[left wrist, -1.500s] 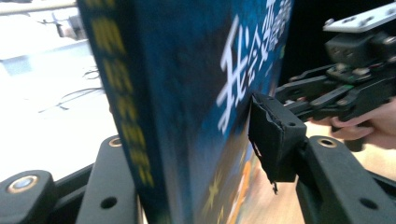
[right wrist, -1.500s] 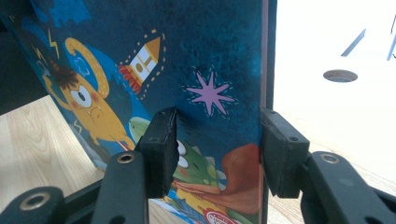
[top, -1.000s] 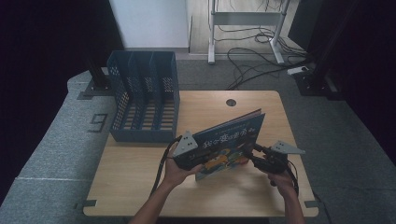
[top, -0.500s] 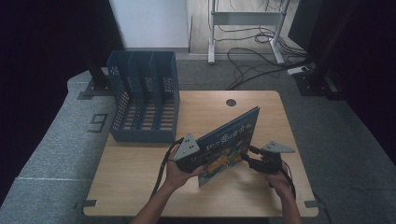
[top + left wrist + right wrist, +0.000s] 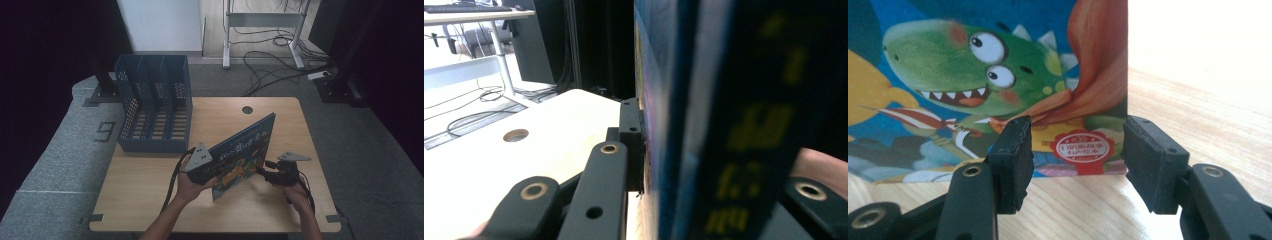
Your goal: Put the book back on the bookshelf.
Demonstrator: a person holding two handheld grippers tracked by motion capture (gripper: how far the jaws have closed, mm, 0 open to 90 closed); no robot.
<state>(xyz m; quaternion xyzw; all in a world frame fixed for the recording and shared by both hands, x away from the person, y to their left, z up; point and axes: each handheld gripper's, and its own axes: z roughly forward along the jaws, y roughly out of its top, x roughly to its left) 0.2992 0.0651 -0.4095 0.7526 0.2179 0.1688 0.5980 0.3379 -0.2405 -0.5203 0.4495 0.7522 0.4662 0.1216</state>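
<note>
While the book (image 5: pixel 243 152) stands tilted on the table (image 5: pixel 150 200), the left gripper (image 5: pixel 202 169) is clamped on its spine edge. Right gripper (image 5: pixel 1075 150) jaws stand apart, facing the cover's lower corner, pads not pressing it.

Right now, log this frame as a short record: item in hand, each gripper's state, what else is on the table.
item: book, stood on its lower edge on the table, tilted
left gripper: shut on the book's spine side
right gripper: jaws open, facing the cover's lower corner, pads not pressing on it
other item: blue rack at the table's far left, slots look empty
table detail: round hole near the far edge
</note>
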